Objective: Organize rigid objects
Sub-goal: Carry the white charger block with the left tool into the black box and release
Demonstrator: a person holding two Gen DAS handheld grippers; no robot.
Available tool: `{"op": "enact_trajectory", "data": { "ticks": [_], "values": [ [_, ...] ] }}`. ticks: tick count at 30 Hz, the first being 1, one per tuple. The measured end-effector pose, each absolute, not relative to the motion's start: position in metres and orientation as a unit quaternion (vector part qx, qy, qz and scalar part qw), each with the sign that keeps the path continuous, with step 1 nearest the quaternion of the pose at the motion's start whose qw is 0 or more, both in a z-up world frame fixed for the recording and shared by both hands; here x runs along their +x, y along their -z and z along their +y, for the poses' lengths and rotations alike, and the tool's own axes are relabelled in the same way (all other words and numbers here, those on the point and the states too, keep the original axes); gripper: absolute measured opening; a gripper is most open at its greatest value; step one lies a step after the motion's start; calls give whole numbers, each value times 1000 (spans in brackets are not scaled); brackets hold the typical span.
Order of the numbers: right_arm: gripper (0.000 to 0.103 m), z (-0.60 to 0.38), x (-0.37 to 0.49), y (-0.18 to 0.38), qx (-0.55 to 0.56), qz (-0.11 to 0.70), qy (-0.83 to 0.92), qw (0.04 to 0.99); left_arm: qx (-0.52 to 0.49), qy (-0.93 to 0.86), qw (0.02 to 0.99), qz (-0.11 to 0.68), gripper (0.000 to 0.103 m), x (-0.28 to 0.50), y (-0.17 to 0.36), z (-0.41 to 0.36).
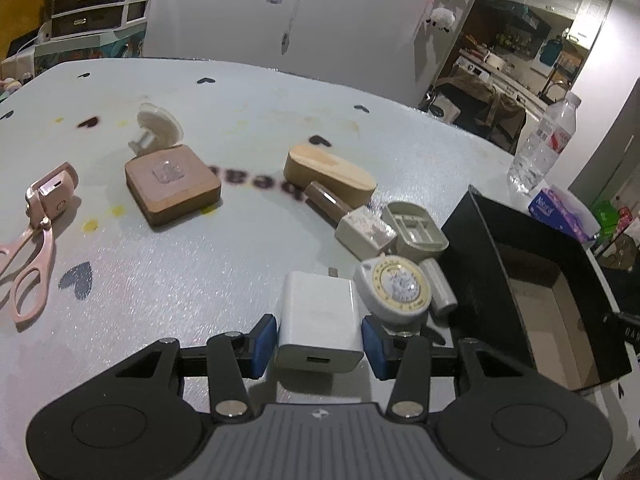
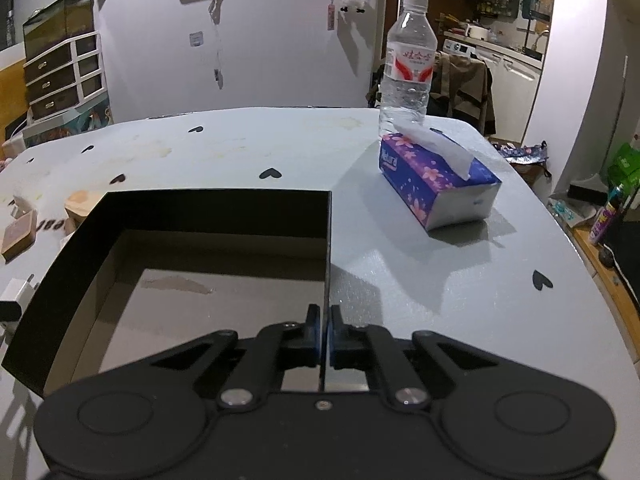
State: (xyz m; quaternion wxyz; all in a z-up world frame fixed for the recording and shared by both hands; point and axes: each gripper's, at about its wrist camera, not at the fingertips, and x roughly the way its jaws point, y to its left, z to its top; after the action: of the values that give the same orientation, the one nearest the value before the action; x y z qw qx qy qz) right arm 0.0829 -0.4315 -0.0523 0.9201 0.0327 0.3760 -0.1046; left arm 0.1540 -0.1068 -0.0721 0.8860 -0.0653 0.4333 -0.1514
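Note:
My left gripper (image 1: 319,342) is shut on a white USB charger block (image 1: 320,320), its blue pads against both sides, low over the table. Beyond it lie a round tape measure (image 1: 396,292), a grey cylinder (image 1: 440,290), a small white plug (image 1: 364,232), a beige tray-like piece (image 1: 414,230), a brown tube (image 1: 326,200), an oval wooden block (image 1: 330,174), a square wooden block (image 1: 172,186), a white suction hook (image 1: 158,128) and pink scissors (image 1: 32,256). The black box (image 1: 532,276) stands open at the right. My right gripper (image 2: 324,340) is shut on the box's right wall (image 2: 329,240); the box interior (image 2: 200,312) holds nothing.
A water bottle (image 2: 408,60) and a purple tissue pack (image 2: 436,184) stand on the grey table (image 2: 440,300) right of the box. The table's right edge is near, with clutter on the floor beyond it.

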Motion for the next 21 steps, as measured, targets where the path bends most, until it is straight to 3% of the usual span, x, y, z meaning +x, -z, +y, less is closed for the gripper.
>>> {"op": "enact_trajectory", "data": {
  "ticks": [13,21],
  "values": [
    [4,-434,81,52,47,380,114,917,-34,136,884,445,48,166,70,-117],
    [4,-435,81,50,64,382,120,914,-70,188,900,388,48,150,5,-140]
  ]
}}
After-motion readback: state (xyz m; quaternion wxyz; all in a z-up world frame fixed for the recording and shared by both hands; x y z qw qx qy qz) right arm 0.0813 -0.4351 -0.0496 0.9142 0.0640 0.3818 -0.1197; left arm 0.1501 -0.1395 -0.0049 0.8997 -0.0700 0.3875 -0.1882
